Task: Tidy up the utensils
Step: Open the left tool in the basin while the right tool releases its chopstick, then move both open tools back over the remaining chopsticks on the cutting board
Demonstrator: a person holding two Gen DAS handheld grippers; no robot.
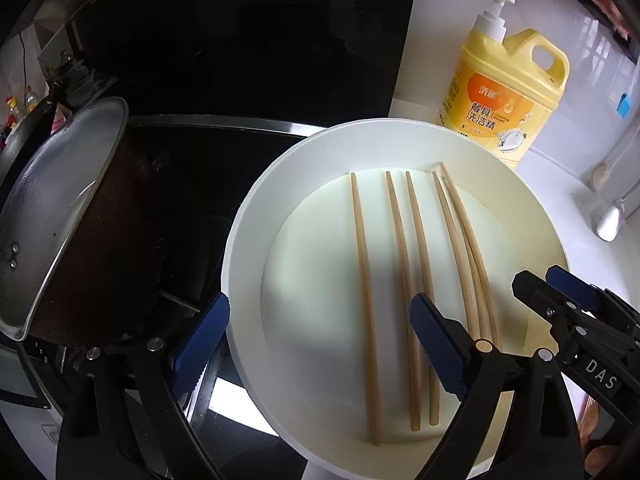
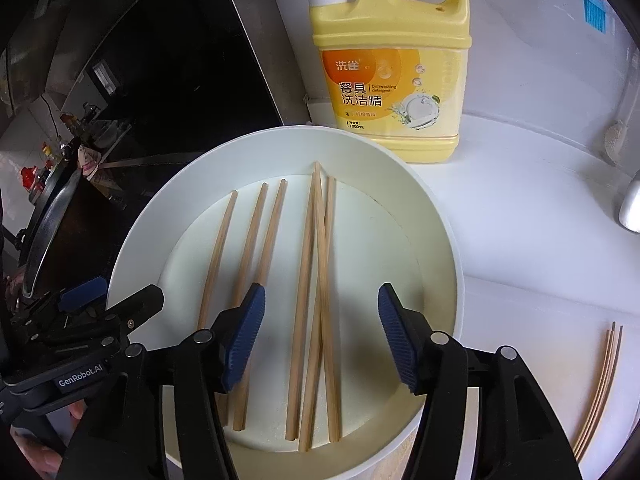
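- Six chopsticks [image 2: 304,300] lie in the white bowl [image 2: 440,240] (three crossing).
- Your left tool [image 1: 320,344] straddles its rim, fingers apart.
- Your right tool [image 2: 320,332] hovers above, spread, holding nothing.

Bright light is falling from the right, washing out the white counter [image 2: 520,208] and glaring off the tiles. The left side is sinking into darkness around the black stove [image 1: 240,60]. Gripper shadows are pooling softly inside the bowl [image 2: 436,216]. Fisheye distortion is bending and darkening every edge; focus is holding sharp centrally.
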